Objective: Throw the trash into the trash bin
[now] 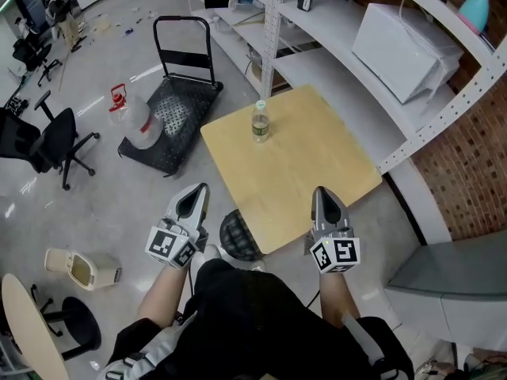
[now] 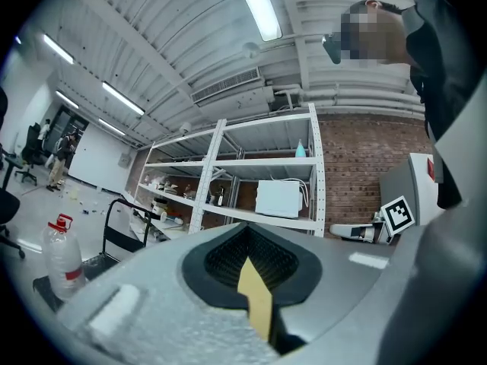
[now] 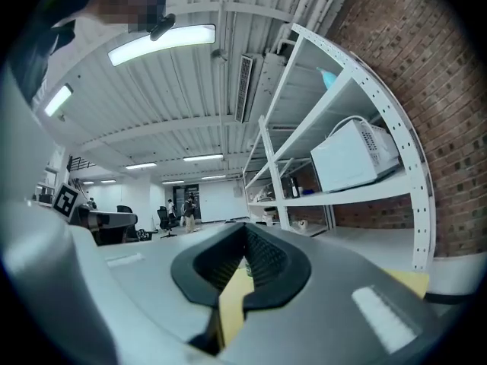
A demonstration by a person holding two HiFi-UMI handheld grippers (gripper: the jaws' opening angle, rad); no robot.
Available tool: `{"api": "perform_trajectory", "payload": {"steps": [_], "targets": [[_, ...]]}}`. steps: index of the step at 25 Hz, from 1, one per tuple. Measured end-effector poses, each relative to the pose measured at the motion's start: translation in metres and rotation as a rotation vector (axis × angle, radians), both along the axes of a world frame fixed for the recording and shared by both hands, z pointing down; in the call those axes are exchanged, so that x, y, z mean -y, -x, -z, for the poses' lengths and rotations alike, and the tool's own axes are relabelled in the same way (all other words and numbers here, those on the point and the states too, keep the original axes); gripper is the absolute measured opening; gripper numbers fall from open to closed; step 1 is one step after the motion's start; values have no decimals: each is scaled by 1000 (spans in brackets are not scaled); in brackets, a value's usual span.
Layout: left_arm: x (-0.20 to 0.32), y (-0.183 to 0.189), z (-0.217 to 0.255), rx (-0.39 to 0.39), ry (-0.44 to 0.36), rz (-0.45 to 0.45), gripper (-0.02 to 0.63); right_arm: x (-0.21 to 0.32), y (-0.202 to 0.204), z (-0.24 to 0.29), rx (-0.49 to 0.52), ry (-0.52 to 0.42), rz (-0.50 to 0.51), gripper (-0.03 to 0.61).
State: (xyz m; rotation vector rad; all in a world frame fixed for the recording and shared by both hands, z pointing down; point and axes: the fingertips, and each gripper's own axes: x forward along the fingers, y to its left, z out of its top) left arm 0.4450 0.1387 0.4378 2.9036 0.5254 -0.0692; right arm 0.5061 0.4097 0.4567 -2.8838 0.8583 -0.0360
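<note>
Black mesh is all we see of the bin [image 1: 236, 236]. The near corner of the table [image 1: 317, 165] covers its far side, and our dark clothing hides its near side. It stands on the floor between our two grippers.

The bottle [image 1: 260, 122] stands upright near the table's far corner, well away from both grippers. It is too small for us to read its label or judge how full it is.

The left gripper [image 1: 196, 190] hangs over the floor just off the table's left edge. Its jaws are clenched on nothing, and in the left gripper view [image 2: 247, 233] only a tan strip of table shows through the slit below the pads. The right gripper [image 1: 321, 191] lies over the table's near edge, also clenched and empty [image 3: 245, 233].

Beyond the table a cart [image 1: 170, 121] carries a clear jug [image 1: 136, 121] with a red cap. A chair [image 1: 49, 141] stands to its left, and a beige container [image 1: 79, 267] lies on the floor near our left side. A round wooden top [image 1: 28, 323] is cut off at the lower left corner.

Shelves [image 1: 348, 30] line the brick wall behind the table and hold a white box [image 1: 404, 50]. A teal bottle [image 1: 475, 6] on a higher shelf is cut off by the picture's edge.
</note>
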Motion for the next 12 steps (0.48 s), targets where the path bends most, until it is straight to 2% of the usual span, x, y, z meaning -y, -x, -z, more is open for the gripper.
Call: {"api": "perform_trajectory", "payload": {"steps": [6,12], "targets": [[21,-17,-13,21,-14,8,2,30,-24,-4,5,9,35,6],[44,-67,-11,9,-27,-55,2,57,-57,-2,-4,32,12,6]]}}
